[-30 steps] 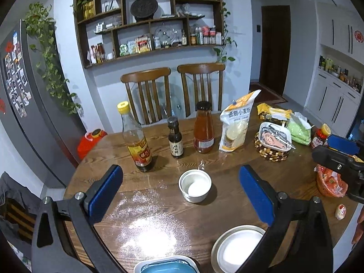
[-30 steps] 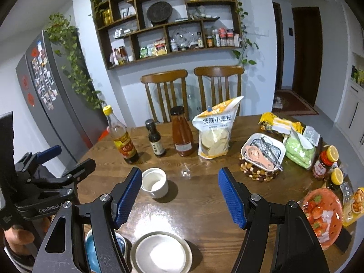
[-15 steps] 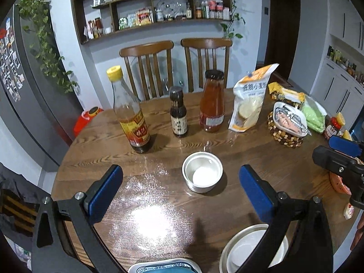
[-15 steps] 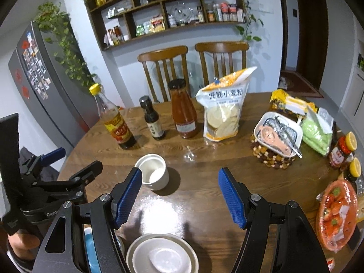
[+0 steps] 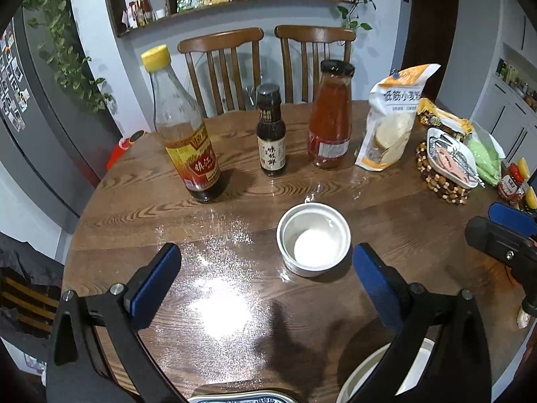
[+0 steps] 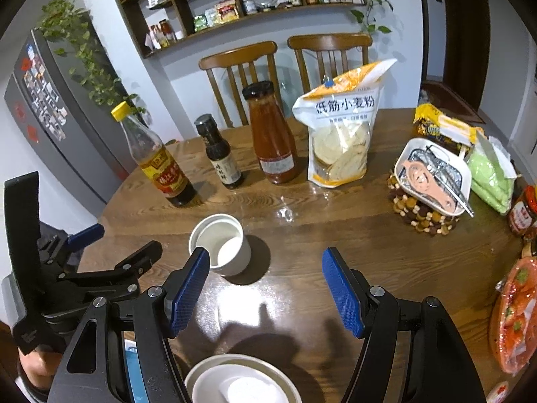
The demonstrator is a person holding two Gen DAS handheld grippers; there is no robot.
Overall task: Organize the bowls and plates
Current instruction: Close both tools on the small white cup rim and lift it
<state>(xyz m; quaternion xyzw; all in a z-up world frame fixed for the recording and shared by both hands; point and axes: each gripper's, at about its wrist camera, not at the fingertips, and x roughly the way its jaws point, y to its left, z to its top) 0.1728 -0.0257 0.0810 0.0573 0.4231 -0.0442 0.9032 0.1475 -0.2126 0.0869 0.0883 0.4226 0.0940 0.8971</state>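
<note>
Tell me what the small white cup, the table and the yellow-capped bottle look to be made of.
Small white cup: probably glazed ceramic; smooth, opaque, thick rim with soft shine.
Table: wood, or wood veneer, with a glossy coat; clear grain lines and a bright lamp glare.
Yellow-capped bottle: clear glass or hard plastic, cannot tell; see-through above the dark liquid.

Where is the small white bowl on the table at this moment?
The small white bowl stands near the table's middle, in front of the row of three bottles. In the right wrist view it sits just beyond the right gripper's left finger.
</note>
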